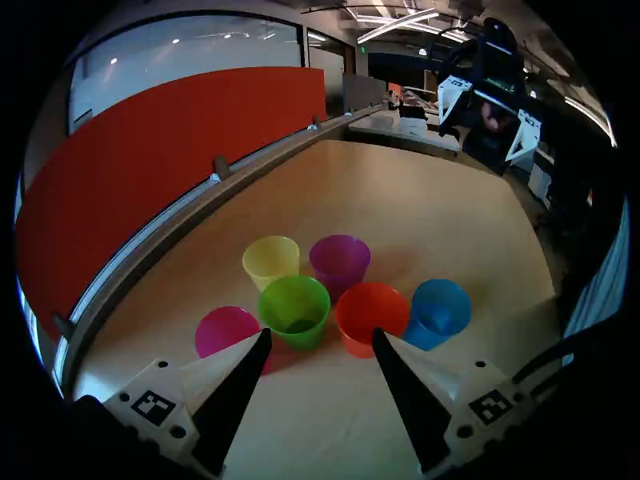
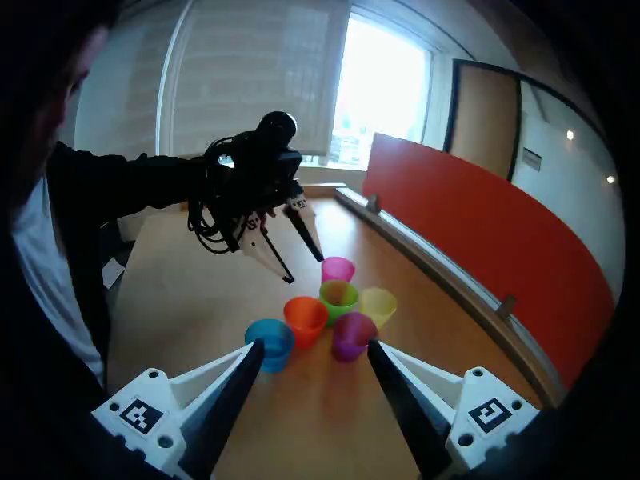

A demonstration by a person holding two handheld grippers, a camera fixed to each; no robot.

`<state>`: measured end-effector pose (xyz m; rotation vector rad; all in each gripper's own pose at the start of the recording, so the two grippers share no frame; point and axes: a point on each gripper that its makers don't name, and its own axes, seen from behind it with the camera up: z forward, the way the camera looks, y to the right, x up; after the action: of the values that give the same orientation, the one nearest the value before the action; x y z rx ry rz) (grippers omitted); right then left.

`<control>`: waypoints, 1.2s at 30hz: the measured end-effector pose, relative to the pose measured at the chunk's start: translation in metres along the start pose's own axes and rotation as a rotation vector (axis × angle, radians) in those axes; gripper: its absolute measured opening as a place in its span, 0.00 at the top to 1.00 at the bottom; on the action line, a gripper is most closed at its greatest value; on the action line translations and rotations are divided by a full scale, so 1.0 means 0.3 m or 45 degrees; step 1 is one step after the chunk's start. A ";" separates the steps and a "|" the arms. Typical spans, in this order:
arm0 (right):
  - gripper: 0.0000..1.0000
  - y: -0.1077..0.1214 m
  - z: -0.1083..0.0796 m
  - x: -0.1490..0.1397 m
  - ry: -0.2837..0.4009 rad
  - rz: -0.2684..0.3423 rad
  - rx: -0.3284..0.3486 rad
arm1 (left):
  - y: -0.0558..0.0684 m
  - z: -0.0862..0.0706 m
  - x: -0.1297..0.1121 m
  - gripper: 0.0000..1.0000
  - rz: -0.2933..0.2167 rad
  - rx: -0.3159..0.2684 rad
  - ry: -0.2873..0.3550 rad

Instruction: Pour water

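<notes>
You're at the approach step, nothing grasped: your left gripper (image 1: 320,336) and right gripper (image 2: 314,344) hover with jaws spread wide and empty on opposite sides of the six coloured cups (image 1: 294,308) clustered on the counter (image 1: 448,208), so next pick one cup, close on its wall and lift it level.

Cluster of cups (image 1: 294,308): thin coloured plastic, translucent, smooth, slight gloss. Table (image 1: 416,208): pale wood-look top, smooth, low sheen. Red partition (image 1: 160,152): matt, even. Grey rail (image 1: 200,190) along its foot: looks like metal, dull. Left gripper (image 1: 320,334) fingers (image 1: 212,370): white plastic, matt, with black inner faces. Sleeve (image 2: 120,188): dark cloth.
</notes>
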<state>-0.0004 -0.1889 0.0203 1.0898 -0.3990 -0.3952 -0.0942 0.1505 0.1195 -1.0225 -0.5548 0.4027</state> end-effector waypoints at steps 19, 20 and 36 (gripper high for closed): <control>0.00 0.015 0.003 -0.026 -0.008 -0.006 -0.005 | -0.023 0.098 -0.061 0.07 0.022 -0.015 -0.120; 0.00 0.015 0.003 -0.028 -0.008 -0.006 -0.004 | -0.022 0.097 -0.065 0.07 0.022 -0.018 -0.124; 0.00 0.013 0.005 -0.042 -0.016 -0.013 0.001 | -0.052 0.122 -0.080 0.07 0.015 -0.013 -0.141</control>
<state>-0.0116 -0.1821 0.0230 1.0909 -0.4049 -0.4116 -0.1346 0.1548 0.1422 -1.0182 -0.6511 0.4692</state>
